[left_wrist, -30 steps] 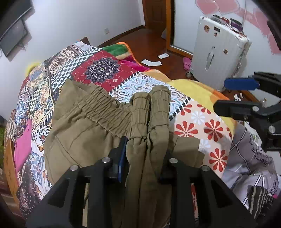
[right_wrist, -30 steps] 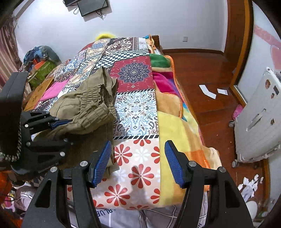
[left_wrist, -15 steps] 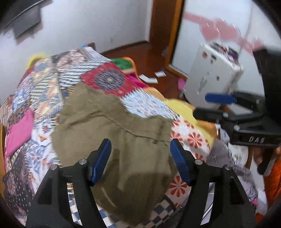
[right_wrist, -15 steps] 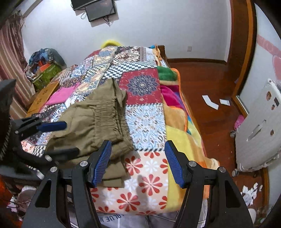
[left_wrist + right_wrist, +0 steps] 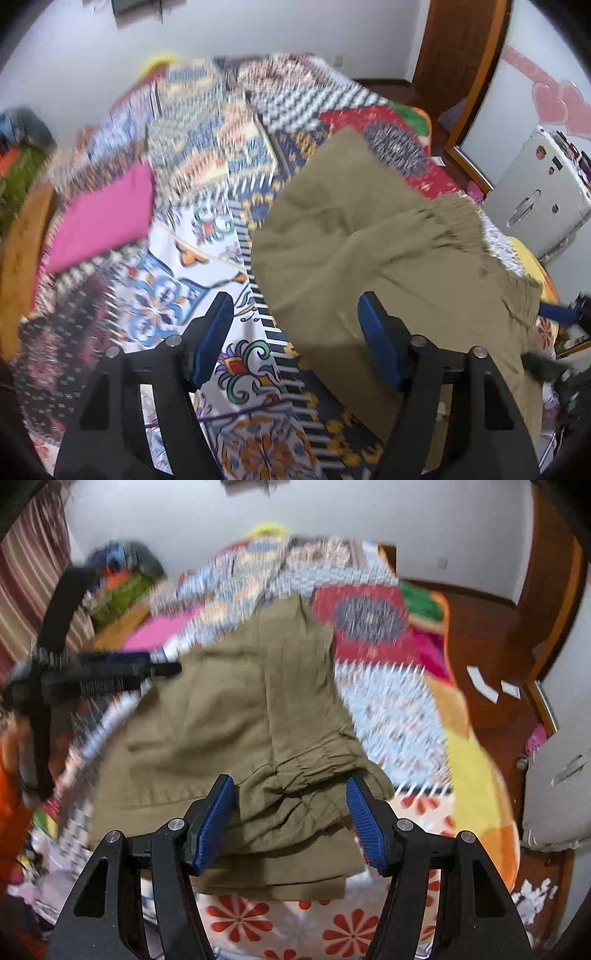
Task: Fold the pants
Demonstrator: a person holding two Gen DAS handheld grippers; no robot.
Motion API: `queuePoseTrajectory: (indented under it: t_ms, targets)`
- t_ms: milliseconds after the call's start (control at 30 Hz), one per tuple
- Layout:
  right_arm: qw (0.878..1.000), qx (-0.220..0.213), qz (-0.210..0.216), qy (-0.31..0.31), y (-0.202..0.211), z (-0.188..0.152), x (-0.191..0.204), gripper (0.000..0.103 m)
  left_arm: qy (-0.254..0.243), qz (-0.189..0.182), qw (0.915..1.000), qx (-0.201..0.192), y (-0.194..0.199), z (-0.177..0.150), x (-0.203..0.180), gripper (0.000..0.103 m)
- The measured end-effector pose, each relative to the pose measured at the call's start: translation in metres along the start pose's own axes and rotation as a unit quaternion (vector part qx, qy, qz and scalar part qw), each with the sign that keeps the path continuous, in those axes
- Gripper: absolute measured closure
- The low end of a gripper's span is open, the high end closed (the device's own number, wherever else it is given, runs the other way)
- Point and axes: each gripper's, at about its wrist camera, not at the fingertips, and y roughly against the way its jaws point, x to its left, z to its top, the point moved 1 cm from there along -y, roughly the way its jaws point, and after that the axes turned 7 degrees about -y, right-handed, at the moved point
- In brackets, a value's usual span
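Quilt (image 5: 155,295) fills the left wrist view under the empty, spread jaws of the left gripper (image 5: 295,336), with the pants (image 5: 369,236) off to their right. Only the right wrist view shows the right gripper (image 5: 291,819), jaws apart and empty, straddling the gathered waistband at the near bed edge. The folded pants lie lengthwise, running away toward the headboard.

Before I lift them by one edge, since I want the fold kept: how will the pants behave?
Probably floppy: the pants lie in soft creases on the quilt. The layers may slide apart, being loosely stacked. The gathered waistband looks bulkier, so it likely sags first.
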Motion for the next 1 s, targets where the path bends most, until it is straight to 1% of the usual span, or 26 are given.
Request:
queuePoseTrajectory:
  t_ms: [33,100,133,200,233,300,367,400,433,467,500,600,700,767,833,933,1000]
  targets:
    - [1.0,0.013,-0.006,0.007,-0.009,-0.004,0.001,0.043,0.002,-0.007,0.9999,0.008,-0.01,-0.002,0.003,0.022]
    - [1.0,0.017,-0.014,0.018,-0.014,-0.007,0.002,0.043,-0.001,-0.016,0.9997,0.016,-0.022,-0.007,0.003,0.019]
    - [1.0,0.017,-0.014,0.022,-0.013,-0.007,0.001,0.043,0.001,-0.023,0.9996,0.018,-0.026,-0.01,0.005,0.019]
    - [0.999,0.022,-0.016,0.025,-0.014,-0.004,-0.002,0.043,0.019,-0.045,0.9986,0.018,-0.028,-0.013,0.011,0.019]
    - [0.999,0.025,-0.02,0.026,-0.015,-0.003,-0.005,0.041,0.03,-0.063,0.9974,0.019,-0.028,-0.015,0.016,0.021]
    - [0.999,0.026,-0.029,0.029,-0.018,-0.001,-0.008,0.037,0.036,-0.075,0.9964,0.015,-0.025,-0.019,0.017,0.03]
    - [0.999,0.033,-0.022,0.025,-0.021,0.002,-0.014,0.036,0.03,-0.08,0.9964,0.007,-0.019,-0.026,0.015,0.039]
    - [0.999,0.036,-0.019,0.022,-0.024,0.004,-0.018,0.034,0.029,-0.082,0.9962,0.004,-0.017,-0.027,0.014,0.049]
    - [0.999,0.038,-0.018,0.022,-0.025,0.005,-0.018,0.034,0.029,-0.088,0.9957,0.002,-0.012,-0.03,0.011,0.056]
    - [0.999,0.038,-0.019,0.024,-0.027,0.006,-0.019,0.033,0.029,-0.089,0.9956,0.002,-0.009,-0.032,0.008,0.073]
    - [0.999,0.038,-0.023,0.028,-0.029,0.008,-0.02,0.033,0.026,-0.088,0.9957,0.004,-0.008,-0.033,0.006,0.076]
    - [0.998,0.036,-0.032,0.04,-0.032,0.013,-0.02,0.033,0.022,-0.084,0.9962,0.001,-0.004,-0.037,0.002,0.077]
    - [0.997,0.033,-0.044,0.054,-0.035,0.018,-0.022,0.032,0.031,-0.092,0.9953,0.006,-0.002,-0.037,0.002,0.077]
    - [0.996,0.03,-0.055,0.062,-0.036,0.022,-0.026,0.032,0.035,-0.098,0.9946,0.007,-0.001,-0.038,0.0,0.077]
    - [0.994,0.025,-0.077,0.069,-0.04,0.028,-0.031,0.032,0.033,-0.1,0.9944,0.008,0.001,-0.039,-0.005,0.077]
    - [0.994,0.025,-0.09,0.064,-0.047,0.038,-0.044,0.032,0.026,-0.104,0.9942,0.008,0.003,-0.039,-0.015,0.077]
    - [0.994,0.025,-0.095,0.056,-0.052,0.046,-0.053,0.032,0.027,-0.116,0.9928,0.009,0.002,-0.038,-0.017,0.077]
